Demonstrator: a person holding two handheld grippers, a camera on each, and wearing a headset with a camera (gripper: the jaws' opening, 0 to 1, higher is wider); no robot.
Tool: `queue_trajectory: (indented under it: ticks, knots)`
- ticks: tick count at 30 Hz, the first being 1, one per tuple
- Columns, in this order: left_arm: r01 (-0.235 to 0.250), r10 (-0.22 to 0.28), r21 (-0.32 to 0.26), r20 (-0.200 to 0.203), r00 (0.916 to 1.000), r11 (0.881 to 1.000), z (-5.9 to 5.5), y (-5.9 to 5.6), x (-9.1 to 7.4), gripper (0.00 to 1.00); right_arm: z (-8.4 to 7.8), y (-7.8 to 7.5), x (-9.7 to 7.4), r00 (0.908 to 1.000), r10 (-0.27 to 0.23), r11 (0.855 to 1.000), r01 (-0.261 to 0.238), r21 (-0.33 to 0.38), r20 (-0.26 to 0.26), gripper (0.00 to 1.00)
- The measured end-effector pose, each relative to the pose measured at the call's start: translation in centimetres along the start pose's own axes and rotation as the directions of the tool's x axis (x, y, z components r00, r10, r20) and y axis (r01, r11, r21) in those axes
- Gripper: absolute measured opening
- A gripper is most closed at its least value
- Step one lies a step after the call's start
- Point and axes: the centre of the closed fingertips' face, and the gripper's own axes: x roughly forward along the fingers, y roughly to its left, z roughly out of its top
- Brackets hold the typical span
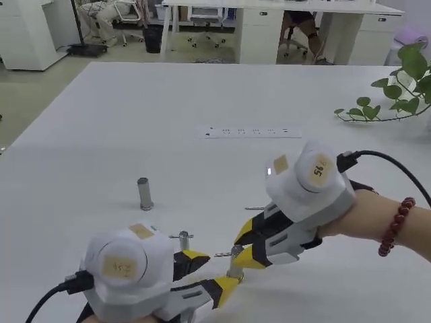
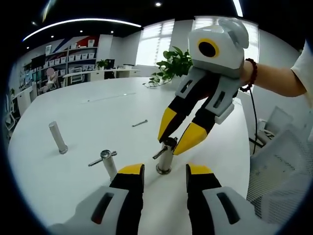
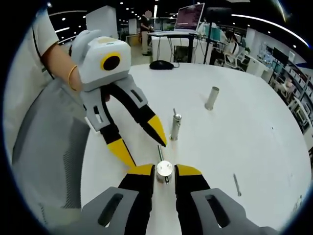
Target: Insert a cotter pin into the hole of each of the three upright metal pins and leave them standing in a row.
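Our right gripper (image 2: 172, 143) is pinched at the top of the near pin (image 2: 165, 159), cotter pin (image 2: 158, 154) partway in, clamped or not we can't tell; our left gripper (image 1: 214, 270) gapes empty astride its base. Beyond the left jaws, middle pin (image 2: 109, 166) cottered, far pin (image 2: 57, 138) bare, spare cotter (image 2: 139, 123) past the right gripper: one done, one underway, one left, we judge. Left gripper view shows the cotter's protruding end; head view half hides it.

Three pins in diagonal row on table (image 1: 202, 94): far pin (image 1: 143, 193) left-rear, middle pin (image 1: 183, 241) between, near pin (image 1: 235, 272) right-front, gripped between right gripper (image 1: 240, 247) jaws. Loose cotter pin (image 1: 256, 208) behind it.
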Motion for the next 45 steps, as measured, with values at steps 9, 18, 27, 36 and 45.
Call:
queue_trajectory:
  ticks: [9,18,27,36,45]
  knots:
    - [-0.010,0.010,0.003,0.017,0.9998,1.000,0.5,0.3,-1.6,0.37,-0.6,0.0,0.6,0.9998,0.007,1.000,-0.007,-0.015,-0.019,0.15]
    - [-0.026,0.025,0.007,0.034,0.9991,1.000,1.0,0.2,-3.2,0.39,-0.5,-0.2,0.6,0.9999,-0.006,1.000,0.006,0.017,0.009,0.13]
    - [-0.029,0.029,0.000,0.052,0.9982,1.000,1.3,-0.1,-4.2,0.41,-0.4,-0.1,0.6,0.9998,-0.017,1.000,0.017,0.022,0.002,0.13]
    - [-0.046,0.044,0.031,0.062,0.9971,0.998,1.6,0.0,-5.5,0.42,-0.3,-0.9,0.6,0.9995,-0.028,1.000,0.028,0.013,-0.013,0.13]
    - [-0.061,0.059,0.028,0.074,0.9955,0.998,1.5,0.2,-6.3,0.49,0.1,-1.9,0.8,0.9987,-0.048,0.998,0.048,0.027,-0.016,0.13]
